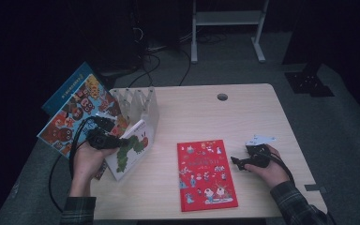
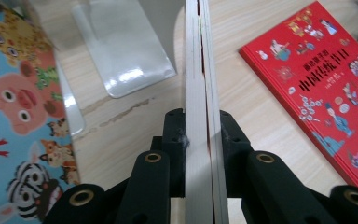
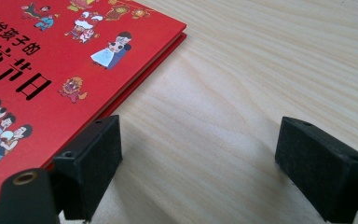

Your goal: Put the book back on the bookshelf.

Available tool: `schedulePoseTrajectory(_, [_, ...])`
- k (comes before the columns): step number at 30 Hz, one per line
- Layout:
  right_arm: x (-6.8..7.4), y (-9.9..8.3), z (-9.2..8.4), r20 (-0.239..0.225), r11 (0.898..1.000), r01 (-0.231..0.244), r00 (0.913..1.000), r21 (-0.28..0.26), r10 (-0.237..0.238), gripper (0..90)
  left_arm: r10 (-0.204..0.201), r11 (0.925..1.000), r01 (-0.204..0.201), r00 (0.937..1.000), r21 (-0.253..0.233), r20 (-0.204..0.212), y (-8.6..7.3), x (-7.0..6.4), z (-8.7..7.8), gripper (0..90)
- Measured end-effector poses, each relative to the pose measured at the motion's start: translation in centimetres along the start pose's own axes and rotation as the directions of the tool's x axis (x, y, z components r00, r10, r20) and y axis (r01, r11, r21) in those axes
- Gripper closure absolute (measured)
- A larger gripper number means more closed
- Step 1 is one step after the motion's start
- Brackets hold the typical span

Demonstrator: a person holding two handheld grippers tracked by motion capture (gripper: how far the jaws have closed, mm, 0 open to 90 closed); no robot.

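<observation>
A: We log the left gripper (image 1: 104, 138) clamped on the caterpillar book (image 1: 133, 149). In the left gripper view both pads press the book's edge (image 2: 200, 116), which runs straight away from the jaws along their axis. So we hold it edge-on, thin side between the pads.

B: Agreed. Where does it sit against the rack?

A: We see the clear book rack (image 1: 138, 105) just behind and above the book in the high view, toward the table's left rear. The book leans with its top edge toward the rack's near side; whether it touches a divider we cannot tell. In the left gripper view the rack's clear base (image 2: 126, 56) lies ahead and left of the book's edge.

B: Then the relation we care about: the slot lies forward of the gripper, and the book's long axis already points that way. We judge a push along that axis is what remains, with the cover kept parallel to the dividers.

A: The right gripper (image 1: 243, 161) rests on the table (image 1: 262, 117), jaws wide apart, holding nothing. The red book (image 1: 206, 174) lies flat just beside its left pad (image 3: 93, 158).

B: We note the left hand is the one nearer the rack. The animal-face book (image 1: 72, 117) leans off the table's left edge, beyond the rack.
</observation>
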State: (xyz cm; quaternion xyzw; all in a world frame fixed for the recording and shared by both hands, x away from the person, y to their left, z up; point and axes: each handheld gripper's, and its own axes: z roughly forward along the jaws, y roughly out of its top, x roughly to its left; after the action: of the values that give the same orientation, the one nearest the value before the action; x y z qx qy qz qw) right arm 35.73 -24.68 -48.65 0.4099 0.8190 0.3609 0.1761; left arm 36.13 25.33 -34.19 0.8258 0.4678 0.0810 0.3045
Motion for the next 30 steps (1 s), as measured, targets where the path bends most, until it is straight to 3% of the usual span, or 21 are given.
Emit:
schedulePoseTrajectory(9, [0.0, 0.0, 0.0, 0.001, 1.000, -0.001, 1.0000, 0.001, 0.001, 13.5, -0.022, 0.9991, 0.020, 0.9980, -0.037, -0.059, 1.3, 1.0, 1.1, 76.2])
schedulePoseTrajectory(20, [0.0, 0.0, 0.0, 0.002, 1.000, -0.003, 1.0000, 0.000, 0.003, 13.5, -0.044, 0.9984, 0.042, 0.9976, -0.037, -0.053, 3.1, 1.9, 3.7, 76.2])
schedulePoseTrajectory(30, [0.0, 0.0, 0.0, 0.002, 1.000, -0.004, 1.0000, 0.000, 0.004, 13.5, -0.068, 0.9967, 0.067, 0.9974, -0.047, -0.026, 4.7, 1.7, 5.4, 76.2])
